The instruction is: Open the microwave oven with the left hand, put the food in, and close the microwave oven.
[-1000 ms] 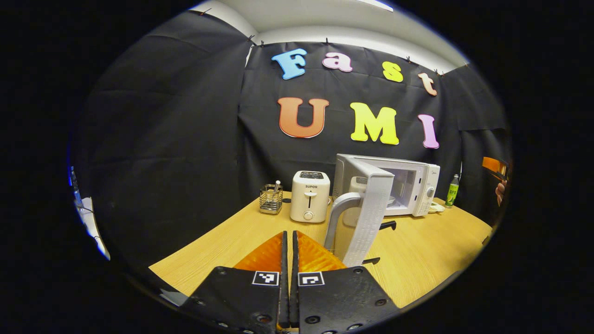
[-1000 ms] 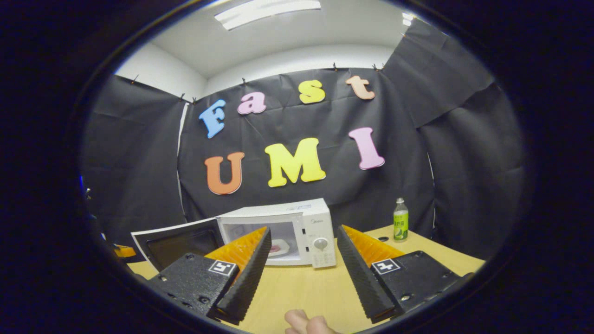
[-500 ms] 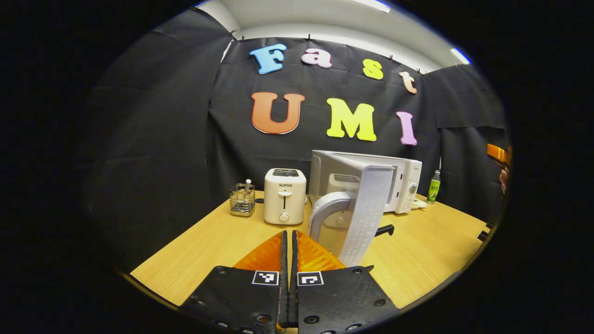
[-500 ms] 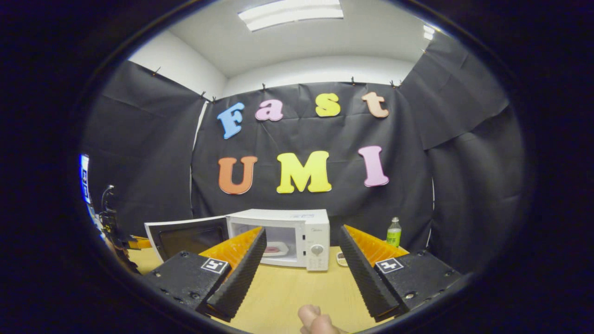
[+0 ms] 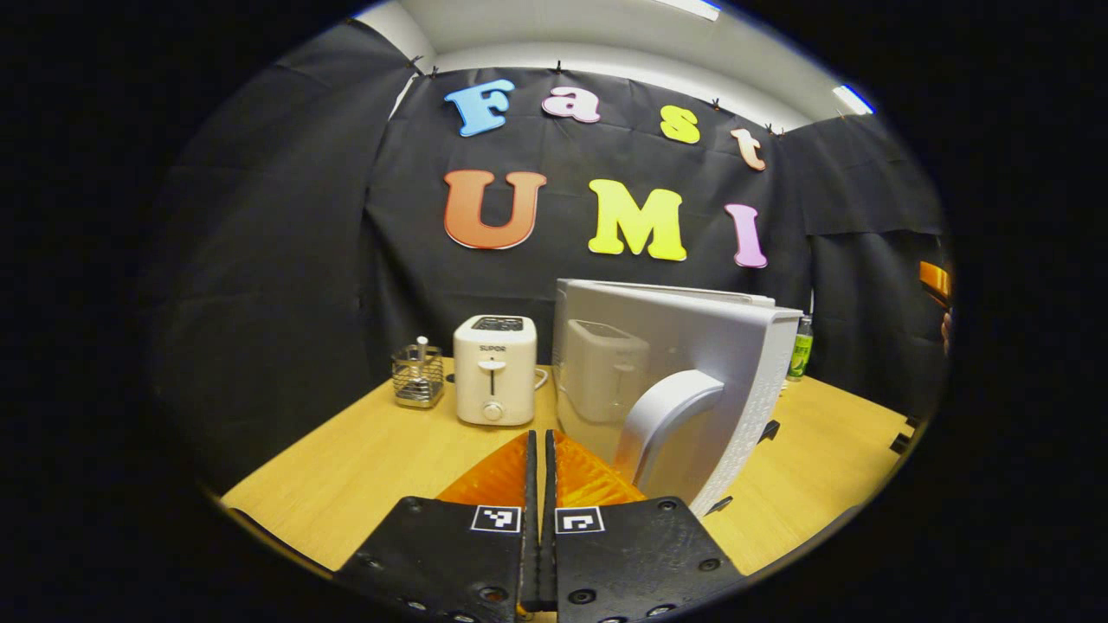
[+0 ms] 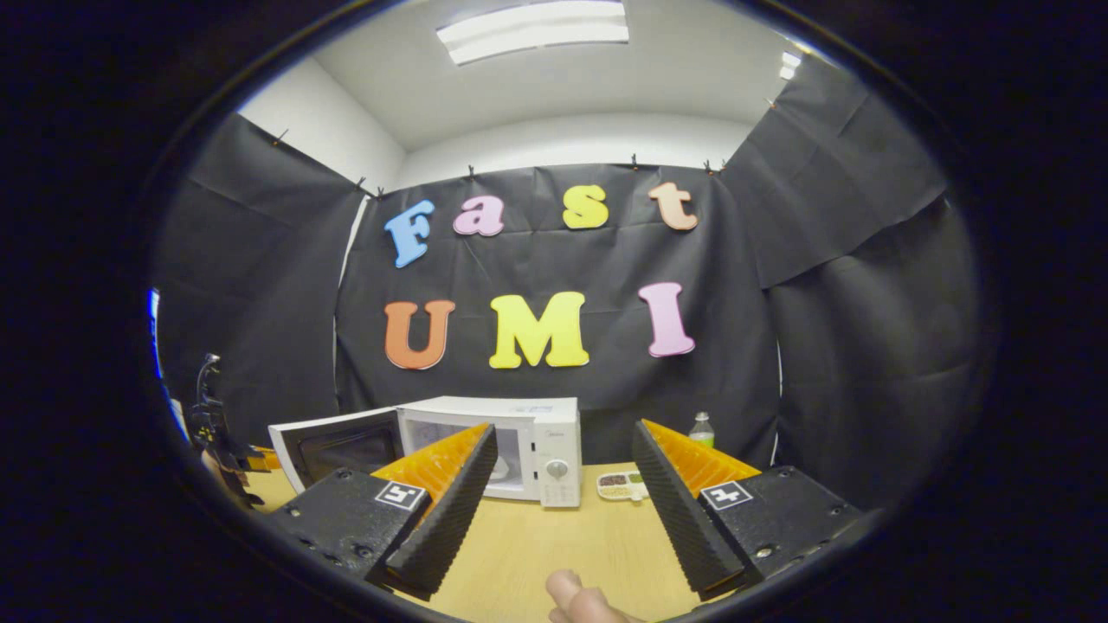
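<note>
The white microwave (image 6: 528,433) stands at the back of the table with its door (image 6: 333,446) swung out to the left. In the left gripper view the door's outer face (image 5: 658,337) and grey handle (image 5: 666,420) rise just right of my left gripper (image 5: 541,450). That gripper is shut with nothing between its fingers. My right gripper (image 6: 563,437) is open and empty, well back from the microwave. Its left finger (image 6: 450,489) hides much of the cavity. A small dish of food (image 6: 621,486) lies on the table right of the microwave.
A white toaster (image 5: 495,369) and a wire utensil holder (image 5: 418,376) stand left of the door. A green bottle (image 6: 701,428) stands at the back right. A person's finger (image 6: 576,597) shows at the bottom edge. Bare wooden table (image 6: 563,545) stretches before the microwave.
My left gripper has moved round to the door's outer side, so the door now hides the cavity. My right gripper has pulled back; the microwave looks smaller.
</note>
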The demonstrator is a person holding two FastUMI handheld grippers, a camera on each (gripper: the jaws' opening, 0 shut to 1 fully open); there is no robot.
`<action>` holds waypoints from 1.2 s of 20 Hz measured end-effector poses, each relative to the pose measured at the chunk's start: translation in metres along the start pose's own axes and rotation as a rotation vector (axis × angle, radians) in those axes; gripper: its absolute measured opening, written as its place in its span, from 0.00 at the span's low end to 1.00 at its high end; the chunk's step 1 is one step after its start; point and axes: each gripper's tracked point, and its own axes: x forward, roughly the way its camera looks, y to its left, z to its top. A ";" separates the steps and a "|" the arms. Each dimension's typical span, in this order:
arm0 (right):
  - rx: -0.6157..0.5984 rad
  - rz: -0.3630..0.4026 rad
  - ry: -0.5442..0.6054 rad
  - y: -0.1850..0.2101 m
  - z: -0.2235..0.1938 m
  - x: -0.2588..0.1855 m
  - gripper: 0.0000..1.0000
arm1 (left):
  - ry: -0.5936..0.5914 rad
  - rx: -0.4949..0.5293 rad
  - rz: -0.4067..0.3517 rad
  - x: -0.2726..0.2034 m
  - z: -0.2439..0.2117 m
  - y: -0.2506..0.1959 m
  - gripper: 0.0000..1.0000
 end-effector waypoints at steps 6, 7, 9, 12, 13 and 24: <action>0.009 -0.048 -0.026 -0.031 0.004 -0.011 0.93 | 0.000 -0.040 -0.185 0.020 -0.002 -0.063 0.00; 0.020 -0.053 -0.028 -0.035 0.005 -0.012 1.00 | 0.031 -0.032 -0.173 0.024 -0.008 -0.064 0.00; 0.042 -0.068 -0.029 -0.045 0.005 -0.013 1.00 | 0.042 -0.010 -0.199 0.033 -0.009 -0.080 0.00; 0.068 -0.079 -0.023 -0.056 0.006 -0.011 0.99 | 0.047 -0.011 -0.251 0.048 -0.008 -0.107 0.00; 0.071 -0.078 -0.021 -0.058 0.006 -0.011 0.99 | 0.043 -0.016 -0.274 0.053 -0.007 -0.117 0.00; 0.039 -0.100 -0.039 -0.090 0.007 -0.012 0.99 | 0.056 -0.012 -0.392 0.121 -0.002 -0.209 0.00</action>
